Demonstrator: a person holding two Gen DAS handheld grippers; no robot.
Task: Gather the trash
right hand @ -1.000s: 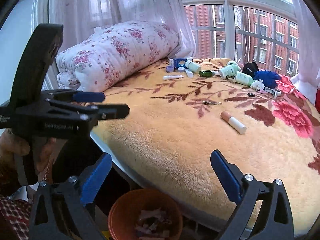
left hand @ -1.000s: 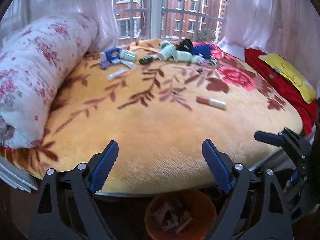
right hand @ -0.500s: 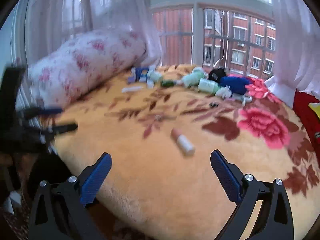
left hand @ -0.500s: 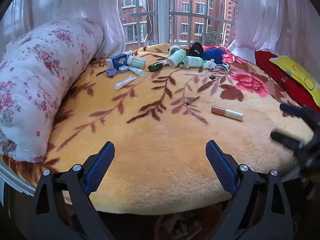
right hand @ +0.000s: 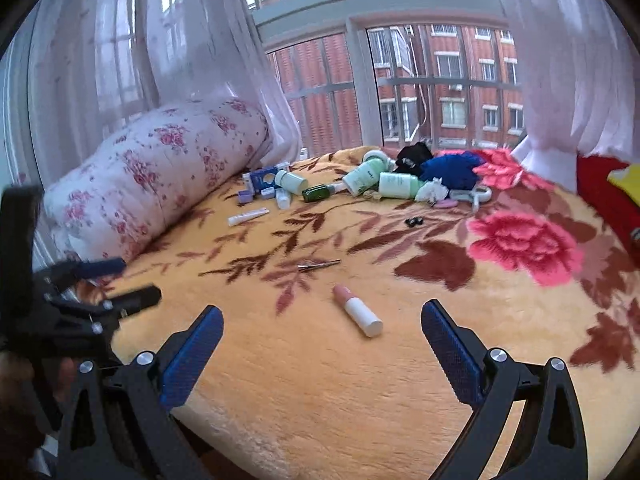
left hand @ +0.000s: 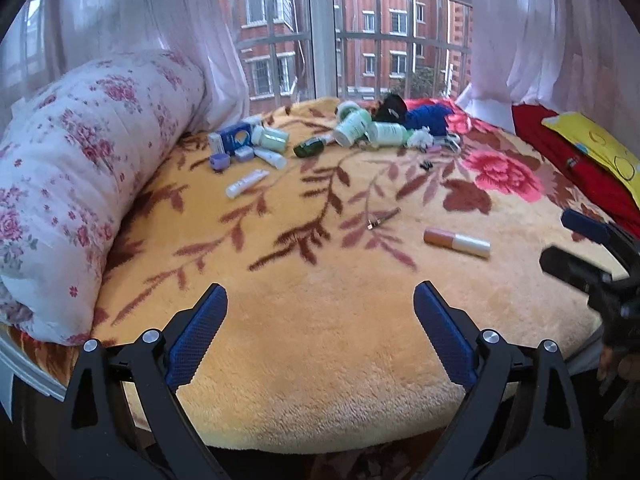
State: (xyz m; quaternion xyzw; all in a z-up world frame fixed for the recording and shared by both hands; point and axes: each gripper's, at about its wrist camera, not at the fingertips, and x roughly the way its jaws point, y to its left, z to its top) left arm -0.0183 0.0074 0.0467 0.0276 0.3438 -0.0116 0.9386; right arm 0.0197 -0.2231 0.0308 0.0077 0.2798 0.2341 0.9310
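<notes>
Fingers of left gripper and right gripper wide apart, nothing between; lipstick tube on blanket

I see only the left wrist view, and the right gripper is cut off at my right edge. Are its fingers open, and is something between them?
Observer: In the right wrist view the right gripper is open. Both blue fingers show, with nothing between them.
Operator: Where does the pink-and-white tube lie from there?
Observer: The pink-and-white tube lies just ahead, between the lines of the two fingers, with its white end nearest.
Operator: What is the small metal thing beyond it?
Observer: Silver tweezers, flat on the blanket, apart from the tube.
</notes>
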